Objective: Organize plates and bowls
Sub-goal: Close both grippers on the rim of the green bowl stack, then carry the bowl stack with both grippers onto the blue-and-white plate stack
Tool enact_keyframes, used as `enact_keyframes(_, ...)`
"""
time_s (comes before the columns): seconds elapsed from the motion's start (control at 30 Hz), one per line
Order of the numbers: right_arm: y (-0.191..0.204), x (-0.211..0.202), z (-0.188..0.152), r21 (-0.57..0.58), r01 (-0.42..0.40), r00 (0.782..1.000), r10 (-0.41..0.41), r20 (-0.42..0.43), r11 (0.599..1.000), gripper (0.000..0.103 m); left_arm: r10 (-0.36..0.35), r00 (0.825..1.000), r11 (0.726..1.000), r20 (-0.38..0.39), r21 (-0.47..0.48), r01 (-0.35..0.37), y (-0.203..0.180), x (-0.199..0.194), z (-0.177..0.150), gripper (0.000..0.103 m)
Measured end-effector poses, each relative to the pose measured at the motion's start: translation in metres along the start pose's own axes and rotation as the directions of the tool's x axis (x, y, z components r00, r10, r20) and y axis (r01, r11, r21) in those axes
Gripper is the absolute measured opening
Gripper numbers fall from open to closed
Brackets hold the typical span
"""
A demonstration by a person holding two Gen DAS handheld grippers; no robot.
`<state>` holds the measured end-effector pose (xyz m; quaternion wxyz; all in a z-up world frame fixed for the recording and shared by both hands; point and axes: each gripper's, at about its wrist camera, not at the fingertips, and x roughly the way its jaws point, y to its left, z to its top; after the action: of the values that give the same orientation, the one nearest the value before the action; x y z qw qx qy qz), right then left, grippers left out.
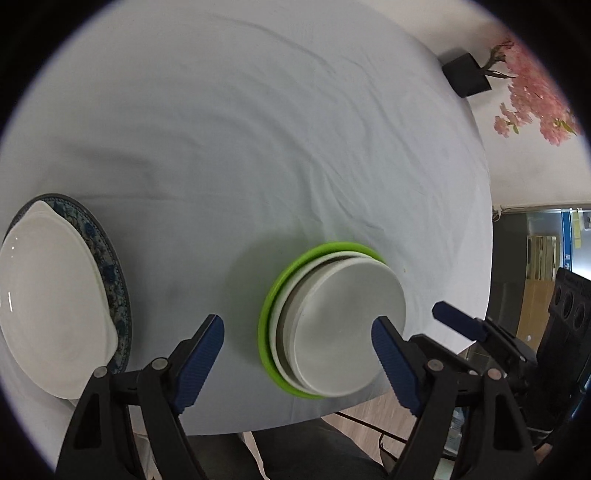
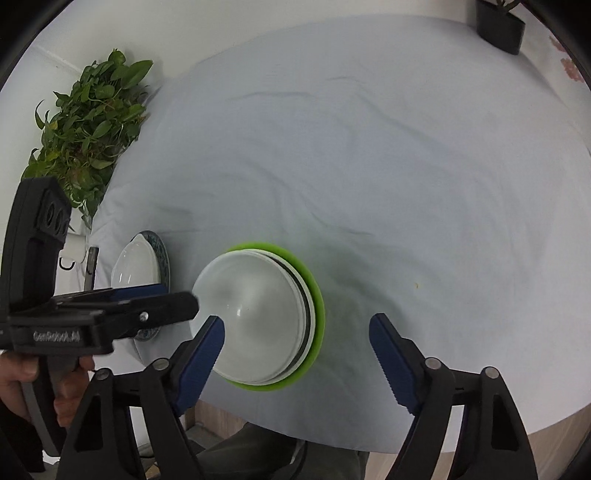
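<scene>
From the left wrist view, a round table (image 1: 258, 129) draped in a wrinkled white cloth fills most of the scene. Beyond its far edge stand a black pot (image 1: 466, 75) and pink blossoms (image 1: 535, 99) against a white wall; a wooden floor shows below the near edge. At the left edge of the table a white dish (image 1: 51, 310) lies on a blue patterned plate (image 1: 110, 273). Near the table's front edge sits a stack of white plates (image 1: 343, 325) on a green plate (image 1: 280, 288) (all blurred). The left tool (image 1: 297, 343) hangs above the cloth with its jaws spread wide and nothing between them; its right finger overlaps the stack's edge in the picture, though I cannot tell whether it touches. The right tool (image 1: 458, 321) shows just to the right.

From the right wrist view, a leafy green plant (image 2: 88, 122) stands off the left of the table (image 2: 369, 147), and the black pot (image 2: 500, 26) at the top right. The stack (image 2: 255, 314) on the green plate (image 2: 317, 295) lies left of the right tool (image 2: 296, 341), whose jaws gape, gripping nothing; its left finger overlaps the stack's rim. A hand (image 2: 22, 373) holds the left tool (image 2: 162, 299), which reaches in from the left, in front of the white dish (image 2: 136, 266).
</scene>
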<state>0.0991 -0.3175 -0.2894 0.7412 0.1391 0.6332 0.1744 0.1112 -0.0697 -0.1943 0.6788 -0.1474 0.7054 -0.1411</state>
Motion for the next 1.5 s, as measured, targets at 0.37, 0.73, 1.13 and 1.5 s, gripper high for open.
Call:
enact_keyframes(0.37,-0.007,0.047,0.005,0.028,-0.036,0.992,0.039,-0.117,0.999,0.032,0.051,0.995,0.998,-0.082,-0.027,-0.054,0.000,0.031,0.008,0.038)
enact_keyframes(0.73,-0.011,0.073,0.006,0.082,-0.076,0.984,0.088,-0.154,0.994,0.021,0.085,0.993,0.996,-0.088,-0.021,-0.087,0.004,0.039,0.005,0.022)
enact_keyframes(1.13,-0.007,0.068,0.005,0.113,-0.039,0.986,0.057,-0.157,0.993,0.018,0.161,0.987,0.986,-0.029,0.050,-0.159,-0.032,0.028,-0.001,0.021)
enact_keyframes(1.5,0.042,-0.014,0.026,0.078,-0.024,0.999,0.027,-0.031,0.997,0.018,0.159,0.981,0.980,0.110,0.101,-0.170,-0.057,-0.058,-0.007,0.021)
